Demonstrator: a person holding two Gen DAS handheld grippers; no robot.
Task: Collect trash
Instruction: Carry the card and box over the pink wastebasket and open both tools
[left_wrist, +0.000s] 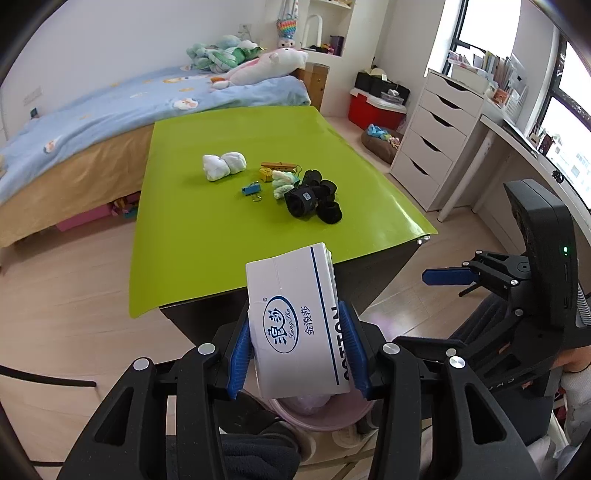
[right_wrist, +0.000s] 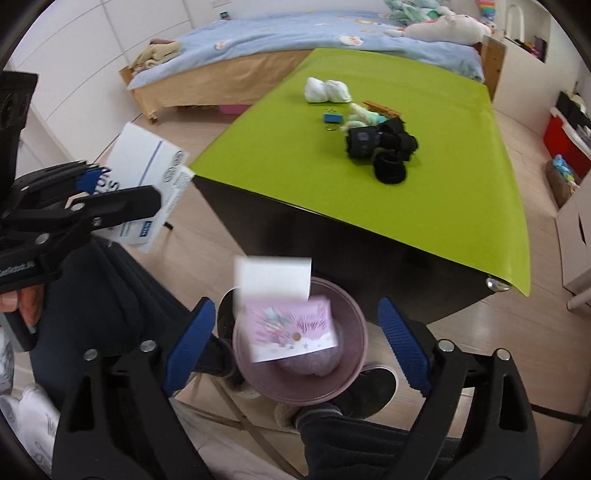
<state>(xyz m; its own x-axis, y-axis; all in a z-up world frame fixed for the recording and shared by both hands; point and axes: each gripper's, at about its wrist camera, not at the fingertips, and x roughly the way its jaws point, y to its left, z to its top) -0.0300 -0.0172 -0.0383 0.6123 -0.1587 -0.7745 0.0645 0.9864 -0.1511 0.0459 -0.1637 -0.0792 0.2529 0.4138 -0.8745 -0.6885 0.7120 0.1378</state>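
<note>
My left gripper (left_wrist: 299, 347) is shut on a white cotton box (left_wrist: 295, 314) with blue print, held off the near table edge above a pink bin (left_wrist: 317, 410). The box (right_wrist: 147, 184) and left gripper (right_wrist: 88, 192) also show in the right wrist view. My right gripper (right_wrist: 295, 339) is open over the pink bin (right_wrist: 299, 384). A pink and white box (right_wrist: 284, 310), blurred, is in the air between its fingers, right over the bin. The right gripper (left_wrist: 448, 275) shows at the right of the left wrist view.
A green-topped table (left_wrist: 207, 229) holds white sock bundles (left_wrist: 223, 165), black rolled socks (left_wrist: 314, 201), a blue binder clip (left_wrist: 251, 190) and small items. A bed (left_wrist: 92, 122) stands behind, white drawers (left_wrist: 436, 140) to the right. The person's legs and shoes (right_wrist: 354, 391) are by the bin.
</note>
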